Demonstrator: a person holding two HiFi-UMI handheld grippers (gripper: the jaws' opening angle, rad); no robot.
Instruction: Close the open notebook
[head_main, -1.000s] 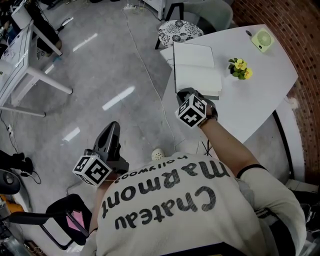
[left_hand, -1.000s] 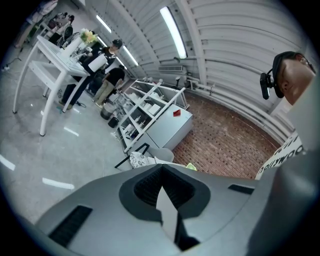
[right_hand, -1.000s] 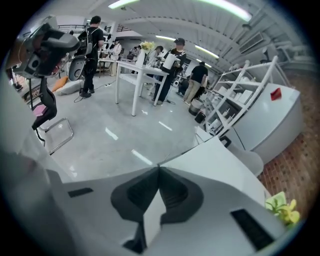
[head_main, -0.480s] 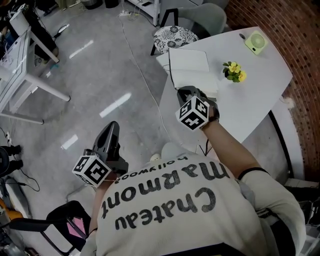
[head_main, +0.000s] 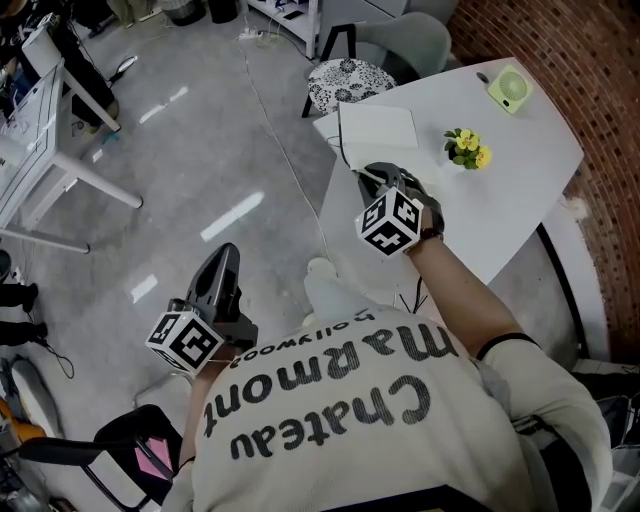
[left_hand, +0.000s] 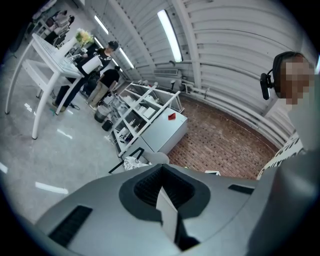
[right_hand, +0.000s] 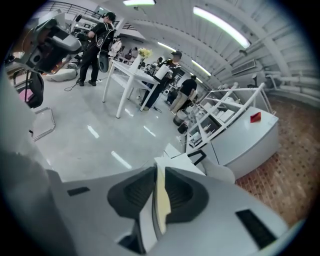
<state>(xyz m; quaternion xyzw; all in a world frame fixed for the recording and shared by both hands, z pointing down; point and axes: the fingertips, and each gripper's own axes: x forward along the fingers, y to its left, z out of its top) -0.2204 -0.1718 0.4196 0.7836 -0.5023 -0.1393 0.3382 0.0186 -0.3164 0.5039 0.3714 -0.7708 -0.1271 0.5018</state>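
On the white bench (head_main: 500, 190), the notebook (head_main: 378, 127) lay flat a second ago with both pages showing. Now only its far page shows, and the near half stands raised on edge. The right tool (head_main: 372, 176) has risen with it. Its jaws have just eased to a narrow gap, with that raised edge between them. The left tool (head_main: 228, 252) hangs closed over the floor, well apart.

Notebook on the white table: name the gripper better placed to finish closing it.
Right. The right gripper is at the notebook, its near leaf raised between jaws that have just been opening. The left gripper hangs over the floor, well off the table.
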